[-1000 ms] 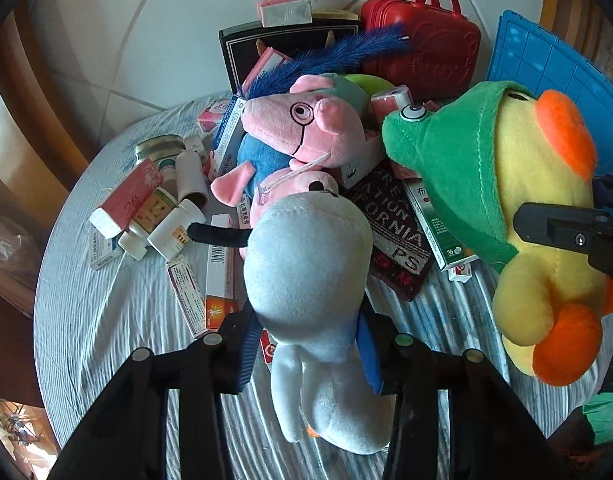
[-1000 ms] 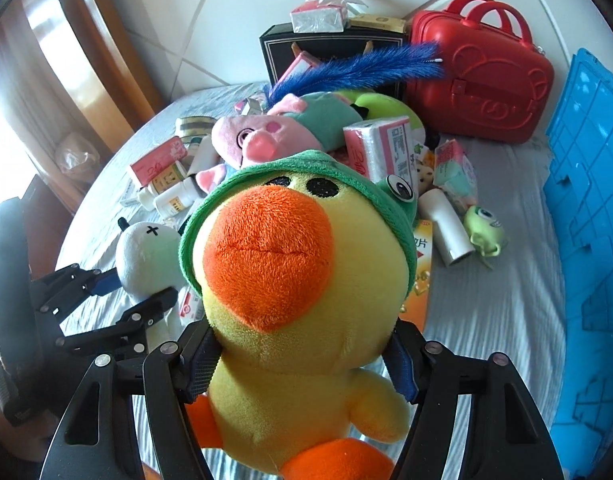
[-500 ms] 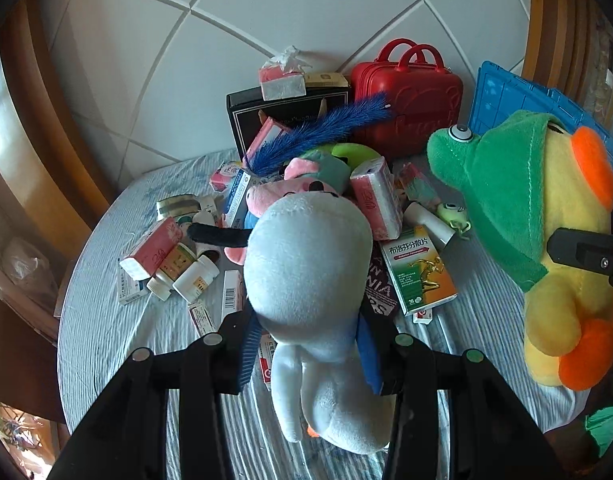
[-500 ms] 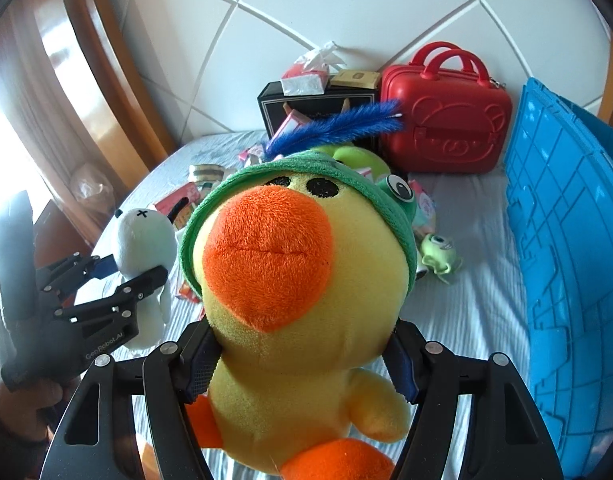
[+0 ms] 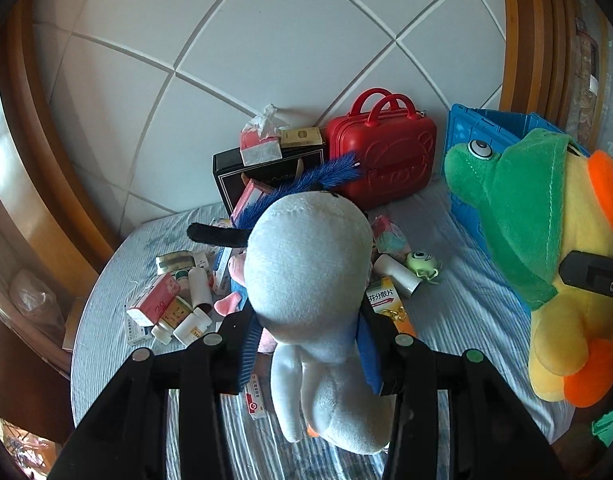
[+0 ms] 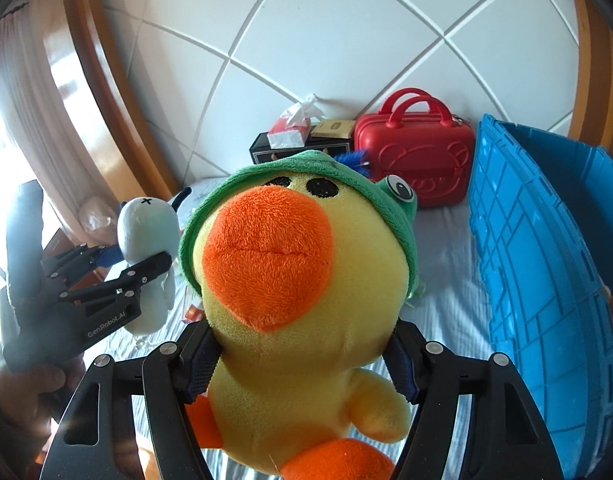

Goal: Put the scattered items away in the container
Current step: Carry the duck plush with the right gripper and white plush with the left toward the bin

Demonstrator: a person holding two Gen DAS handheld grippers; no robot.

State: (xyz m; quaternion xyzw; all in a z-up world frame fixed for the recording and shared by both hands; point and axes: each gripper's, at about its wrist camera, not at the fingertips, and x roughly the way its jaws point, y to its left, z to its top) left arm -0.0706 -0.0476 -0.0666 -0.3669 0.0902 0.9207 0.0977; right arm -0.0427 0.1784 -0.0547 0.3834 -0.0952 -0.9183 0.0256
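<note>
A red case [image 5: 380, 156] with two handles stands against the white tiled wall [image 5: 266, 40], just beside a black box [image 5: 262, 172]. On the box sit a red tissue pack [image 5: 260, 144] and a small tan box [image 5: 300, 137]. Wooden trim [image 6: 106, 92] frames the wall

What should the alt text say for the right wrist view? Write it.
The right tongs grip a yellow duck plush with an orange beak and green frog hood, filling the frame. Behind stand a blue crate at right and a red case; at left, the left tongs hold a pale blue plush.
</note>
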